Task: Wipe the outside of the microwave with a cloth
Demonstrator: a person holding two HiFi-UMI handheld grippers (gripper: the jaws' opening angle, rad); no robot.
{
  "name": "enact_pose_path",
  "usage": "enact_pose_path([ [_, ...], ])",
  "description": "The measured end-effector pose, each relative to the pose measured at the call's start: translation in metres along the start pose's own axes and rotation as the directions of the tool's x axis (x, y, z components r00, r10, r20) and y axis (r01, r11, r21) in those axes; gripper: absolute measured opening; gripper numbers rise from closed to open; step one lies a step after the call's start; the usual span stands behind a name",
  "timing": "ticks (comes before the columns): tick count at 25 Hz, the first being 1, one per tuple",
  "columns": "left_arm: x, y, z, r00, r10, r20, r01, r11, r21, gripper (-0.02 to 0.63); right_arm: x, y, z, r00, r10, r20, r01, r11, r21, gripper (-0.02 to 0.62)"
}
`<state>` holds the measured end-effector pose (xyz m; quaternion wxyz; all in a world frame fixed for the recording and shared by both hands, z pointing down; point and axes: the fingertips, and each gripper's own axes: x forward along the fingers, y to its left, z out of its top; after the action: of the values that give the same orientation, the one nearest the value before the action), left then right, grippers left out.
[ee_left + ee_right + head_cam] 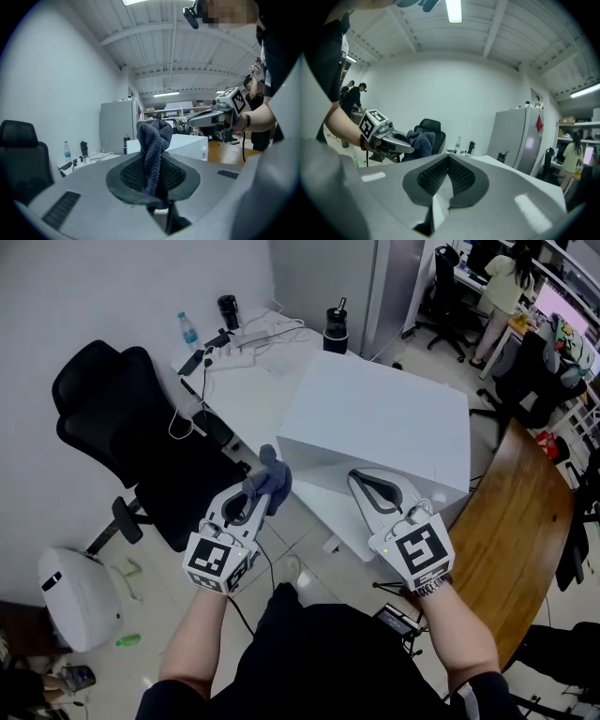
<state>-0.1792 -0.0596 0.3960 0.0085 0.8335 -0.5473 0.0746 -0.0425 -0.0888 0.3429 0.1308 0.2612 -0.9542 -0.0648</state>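
The microwave [384, 418] sits at centre. Behind it and to the left, a bench [246, 395] carries a bottle [188, 329]. An office chair [122, 418] stands further left. The cloth [269, 479], in the jaws of the left gripper [255, 495], is just beside the microwave's left corner.

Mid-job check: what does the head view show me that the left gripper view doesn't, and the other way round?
Head view only: the white rounded appliance on the floor, and the left gripper seen from outside. Left gripper view only: the ceiling, and a close look at its own jaws pinching the cloth. Both: the cloth, the white microwave, the shut right gripper, the black chair and the water bottle.
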Motion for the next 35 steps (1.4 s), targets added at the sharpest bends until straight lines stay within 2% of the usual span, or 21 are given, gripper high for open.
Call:
enact_pose_path([
  [5,0.022,0.056,-0.035,0.998,0.04,-0.044,-0.041,0.999,-0.014,0.063,0.043,-0.016,0.001,0.999,-0.043,-0.009,0.043,0.999,-0.003,0.002],
  [8,0.039,0.077,-0.054,0.997,0.032,-0.071,-0.033,0.999,-0.016,0.063,0.062,-0.027,0.005,0.996,-0.084,-0.011,0.084,0.996,0.024,0.002],
  [15,0.087,0.093,-0.09,0.988,-0.085,-0.13,0.089,0.996,0.02,0.063,0.095,-0.059,0.011,0.985,-0.172,-0.022,0.173,0.984,0.038,0.002],
  [23,0.131,0.095,-0.115,0.961,-0.227,-0.16,0.228,0.974,-0.013,0.063,0.115,-0.086,0.006,0.964,-0.257,-0.067,0.259,0.965,0.029,0.002],
  [30,0.17,0.104,-0.124,0.94,-0.292,-0.176,0.291,0.956,-0.03,0.063,0.122,-0.104,0.008,0.948,-0.309,-0.074,0.313,0.949,0.046,0.002],
  [35,0.198,0.113,-0.124,0.936,-0.307,-0.172,0.303,0.952,-0.046,0.063,0.123,-0.114,0.007,0.939,-0.335,-0.08,0.34,0.938,0.058,0.002],
])
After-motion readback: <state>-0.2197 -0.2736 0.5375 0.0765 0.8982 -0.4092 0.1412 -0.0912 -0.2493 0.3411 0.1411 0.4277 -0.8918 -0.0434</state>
